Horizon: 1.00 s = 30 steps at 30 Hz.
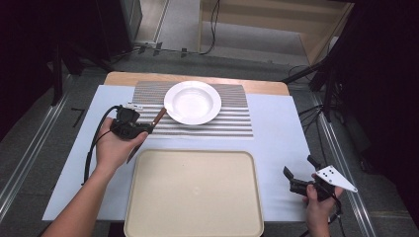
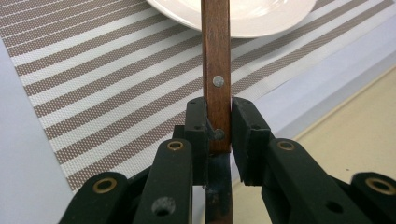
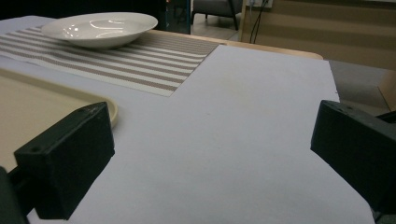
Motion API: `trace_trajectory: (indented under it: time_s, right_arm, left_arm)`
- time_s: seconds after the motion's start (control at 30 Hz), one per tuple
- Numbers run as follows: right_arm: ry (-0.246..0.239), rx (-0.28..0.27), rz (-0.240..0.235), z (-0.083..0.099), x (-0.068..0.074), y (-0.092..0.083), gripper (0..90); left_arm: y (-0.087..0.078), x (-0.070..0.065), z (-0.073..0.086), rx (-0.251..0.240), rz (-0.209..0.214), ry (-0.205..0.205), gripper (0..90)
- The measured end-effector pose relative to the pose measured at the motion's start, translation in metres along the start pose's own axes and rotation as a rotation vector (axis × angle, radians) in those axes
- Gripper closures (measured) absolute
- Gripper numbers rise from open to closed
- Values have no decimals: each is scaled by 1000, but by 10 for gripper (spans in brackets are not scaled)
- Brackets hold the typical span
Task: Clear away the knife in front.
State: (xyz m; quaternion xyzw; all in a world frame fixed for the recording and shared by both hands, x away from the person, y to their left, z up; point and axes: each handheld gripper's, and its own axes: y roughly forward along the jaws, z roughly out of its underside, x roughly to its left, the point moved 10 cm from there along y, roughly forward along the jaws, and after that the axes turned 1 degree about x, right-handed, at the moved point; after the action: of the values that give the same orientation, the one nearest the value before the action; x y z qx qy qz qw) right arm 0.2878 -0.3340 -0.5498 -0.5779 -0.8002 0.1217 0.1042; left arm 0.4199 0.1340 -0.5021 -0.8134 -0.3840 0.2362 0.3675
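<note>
Holding a wooden-handled utensil (image 2: 216,70) in the left gripper (image 2: 218,122), jaws nearly closed and pressing on both sides of the riveted brown handle; carrying it tilted above the striped placemat (image 1: 227,123), just left of the white plate (image 1: 192,102); far end of the handle reaching over the plate's rim in the left gripper view; working end, dark and pointing back toward the person's left hand (image 1: 116,148), too blurred to name as knife or fork.

Resting the right gripper (image 1: 300,178) near the desk (image 1: 276,138) edge at the right of the beige tray (image 1: 192,192); jaws standing wide apart with nothing between them, bare white desk showing through the gap in the right gripper view.

Judging progress: place setting partly done; placemat laid, plate sitting on it, tray lying bare in front; pick-up of the utensil finished, grip looking firm; laying down not yet done.

Remaining, by the look of it: lowering the utensil onto the placemat beside the plate, parallel to the plate's edge; opening the jaws; drawing the hand away; possibly further cutlery for the right side, though none lying in sight.
</note>
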Motion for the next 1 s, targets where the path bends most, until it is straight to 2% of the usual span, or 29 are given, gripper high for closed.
trace_trajectory:
  time_s: [0.1,0.3,0.67,1.0]
  right_arm:
    - [0,0,0,0,0,0,0]
    - [0,0,0,0,0,0,0]
    - [-1,-1,0,0,0,0,0]
    - [-1,0,0,0,0,0,0]
  left_arm:
    - [-4,-6,2,-18,11,-3,771]
    - [-6,-16,8,-20,15,7,771]
    - [-16,-36,18,-39,53,17,771]
    - [-16,-54,32,-26,72,25,771]
